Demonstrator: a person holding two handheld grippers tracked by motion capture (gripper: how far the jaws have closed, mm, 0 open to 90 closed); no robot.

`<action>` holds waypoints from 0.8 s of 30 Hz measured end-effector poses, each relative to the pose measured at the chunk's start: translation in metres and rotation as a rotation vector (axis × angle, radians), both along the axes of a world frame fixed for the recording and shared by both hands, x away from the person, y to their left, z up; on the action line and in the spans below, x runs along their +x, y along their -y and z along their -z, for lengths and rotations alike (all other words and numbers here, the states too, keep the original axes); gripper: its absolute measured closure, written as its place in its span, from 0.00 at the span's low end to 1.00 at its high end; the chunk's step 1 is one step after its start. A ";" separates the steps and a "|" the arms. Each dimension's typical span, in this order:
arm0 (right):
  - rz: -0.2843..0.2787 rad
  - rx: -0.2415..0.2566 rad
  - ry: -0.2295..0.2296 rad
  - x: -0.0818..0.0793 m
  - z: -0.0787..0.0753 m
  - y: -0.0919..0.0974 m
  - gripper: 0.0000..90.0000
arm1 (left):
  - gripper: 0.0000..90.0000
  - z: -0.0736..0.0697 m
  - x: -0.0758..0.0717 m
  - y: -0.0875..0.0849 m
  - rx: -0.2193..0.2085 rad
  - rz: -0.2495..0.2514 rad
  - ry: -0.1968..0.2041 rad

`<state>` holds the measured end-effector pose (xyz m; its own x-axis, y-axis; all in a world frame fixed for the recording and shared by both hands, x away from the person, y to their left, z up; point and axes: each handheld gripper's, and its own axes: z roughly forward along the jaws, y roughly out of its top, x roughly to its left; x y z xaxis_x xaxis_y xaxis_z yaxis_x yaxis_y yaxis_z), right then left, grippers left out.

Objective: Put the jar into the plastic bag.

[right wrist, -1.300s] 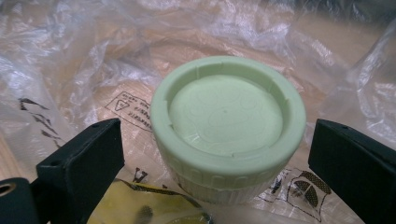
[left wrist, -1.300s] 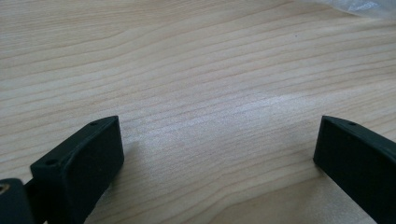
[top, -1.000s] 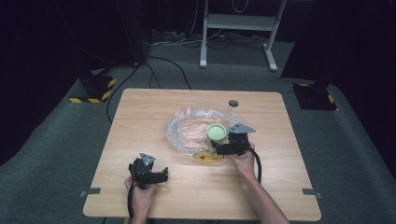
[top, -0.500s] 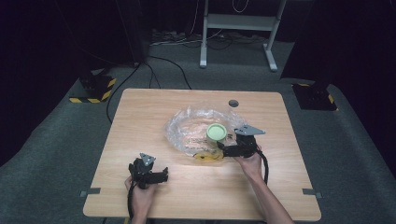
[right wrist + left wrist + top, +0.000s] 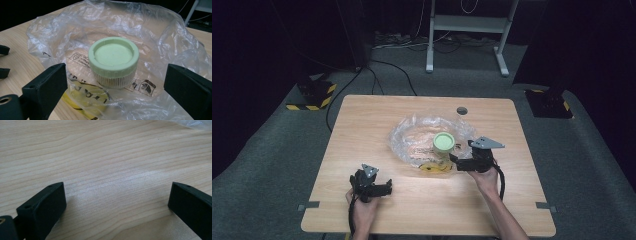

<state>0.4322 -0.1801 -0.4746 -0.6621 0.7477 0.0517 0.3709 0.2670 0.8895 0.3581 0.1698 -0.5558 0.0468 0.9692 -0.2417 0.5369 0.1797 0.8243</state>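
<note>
Right tool (image 5: 115, 82) wide open, clear of jar (image 5: 113, 61) edges

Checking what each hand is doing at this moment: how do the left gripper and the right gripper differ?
The right gripper faces the green-lidded jar in the clear plastic bag; the left gripper faces only bare table. In the high view the right gripper is at the bag's edge, while the left gripper sits near the table's front edge, apart from the bag. Both are open and hold nothing.
</note>
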 end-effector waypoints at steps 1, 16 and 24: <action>0.001 0.003 -0.001 -0.001 0.000 0.001 0.05 | 0.02 0.000 0.000 0.000 0.000 0.000 0.000; 0.013 0.039 0.001 -0.011 -0.002 0.017 0.06 | 0.02 0.000 0.000 0.000 0.002 0.001 -0.001; 0.023 0.054 -0.007 -0.014 -0.001 0.026 0.06 | 0.02 0.000 0.000 0.000 0.000 0.000 0.000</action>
<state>0.4177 -0.2057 -0.4736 -0.6442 0.7587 0.0972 0.3831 0.2100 0.8995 0.3581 0.1698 -0.5558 0.0469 0.9692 -0.2416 0.5367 0.1796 0.8244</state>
